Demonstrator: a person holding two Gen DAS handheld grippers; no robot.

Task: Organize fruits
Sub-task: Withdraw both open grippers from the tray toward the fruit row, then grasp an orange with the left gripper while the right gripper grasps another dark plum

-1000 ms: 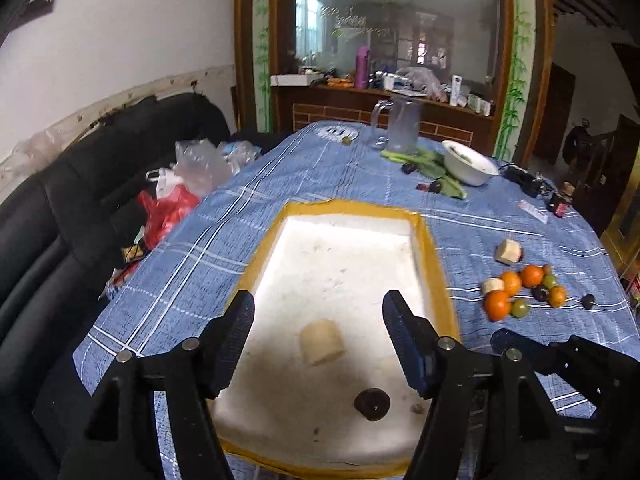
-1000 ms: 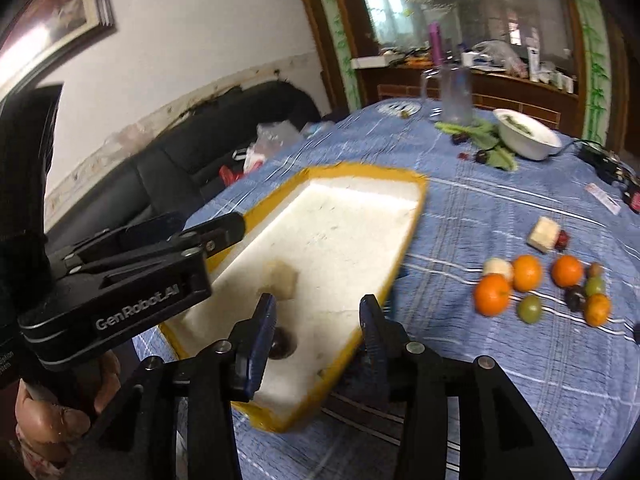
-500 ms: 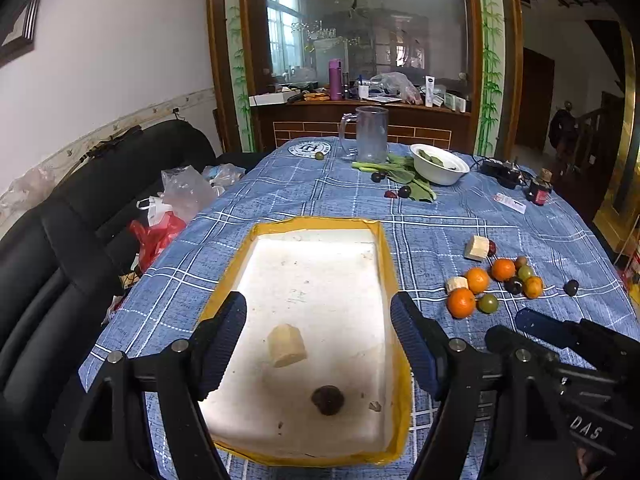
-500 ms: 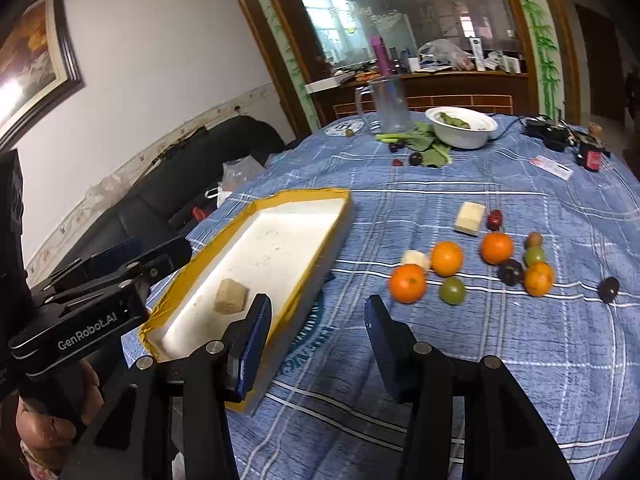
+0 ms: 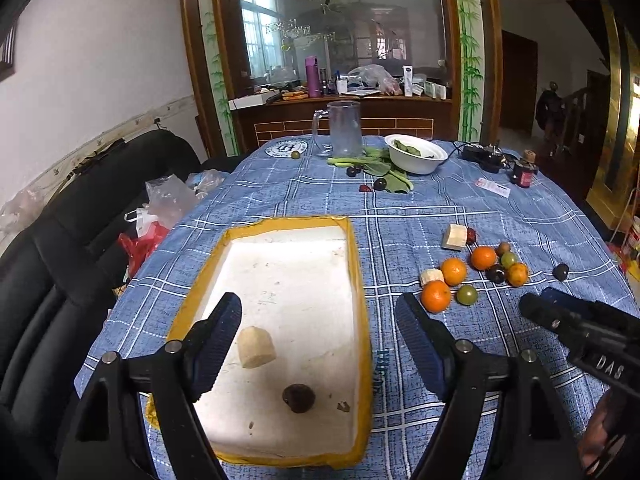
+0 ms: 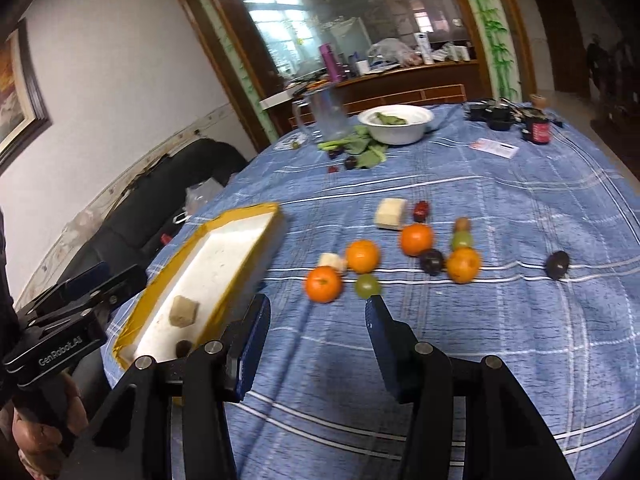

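Left tongs (image 5: 318, 344) apart above foam tray (image 5: 356, 280) holding pale chunk (image 5: 256, 347), dark fruit (image 5: 299, 398); right tongs (image 6: 318, 344) apart, empty, near oranges (image 6: 323, 284) on worktop (image 6: 520, 320)

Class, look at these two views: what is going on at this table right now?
A person holds a claw in each hand, sorting fruit. Both the left claw and the right claw are open and empty. The tray holds a pale chunk and a dark fruit. The oranges and other fruit are on the tablecloth.
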